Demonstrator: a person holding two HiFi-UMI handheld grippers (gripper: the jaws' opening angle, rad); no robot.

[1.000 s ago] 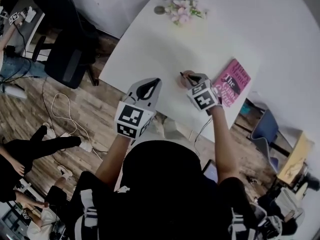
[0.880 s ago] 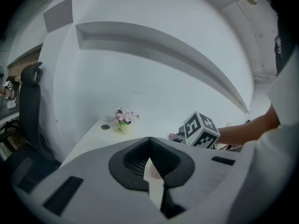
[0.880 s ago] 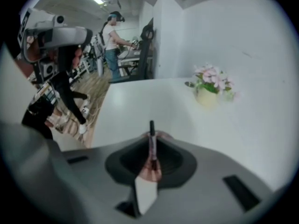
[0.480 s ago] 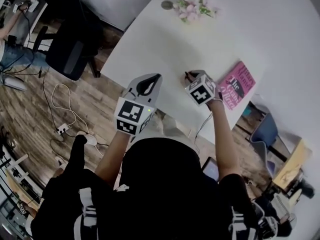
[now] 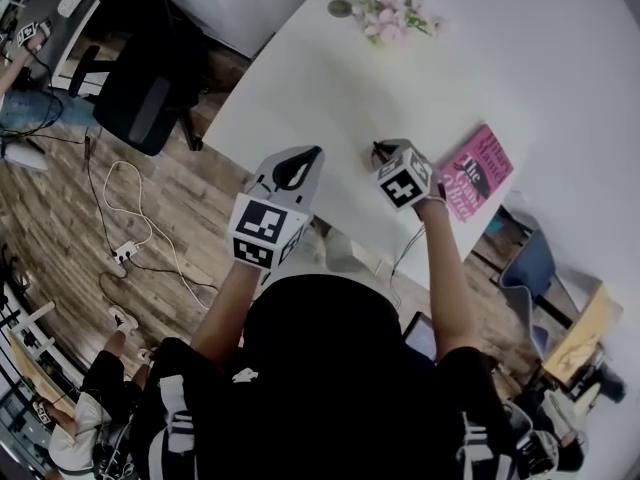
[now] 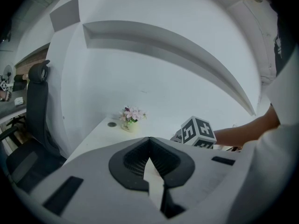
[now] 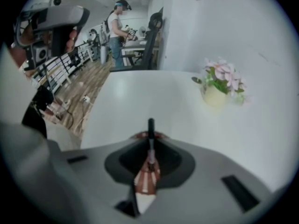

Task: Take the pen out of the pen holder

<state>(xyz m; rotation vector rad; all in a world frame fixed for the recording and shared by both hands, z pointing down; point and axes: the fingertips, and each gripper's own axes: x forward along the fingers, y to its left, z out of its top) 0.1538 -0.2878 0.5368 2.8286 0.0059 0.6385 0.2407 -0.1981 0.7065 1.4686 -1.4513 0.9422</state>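
My right gripper [image 5: 386, 156] is over the near part of the white table [image 5: 300, 78], shut on a thin pen [image 7: 150, 127] with a black top. The pen stands upright between the jaws, its tip [image 5: 379, 149] poking out past the marker cube. Below the jaws a reddish-brown pen holder [image 7: 147, 177] shows through the gap; in the head view the gripper hides it. My left gripper [image 5: 300, 165] hovers over the table's near-left edge, shut with nothing in it. From the left gripper view [image 6: 149, 139] the right gripper's cube [image 6: 198, 130] sits ahead to the right.
A pink book [image 5: 478, 171] lies right of the right gripper. A pot of pink flowers [image 5: 385, 15] and a small round disc [image 5: 340, 8] sit at the table's far end. A black office chair [image 5: 140, 98] and cables [image 5: 130, 218] are on the wooden floor to the left.
The right gripper has shifted slightly with the pen, and the pinkish holder seen beside it before is now covered. The left gripper has stayed put. The head camera has shifted a little.
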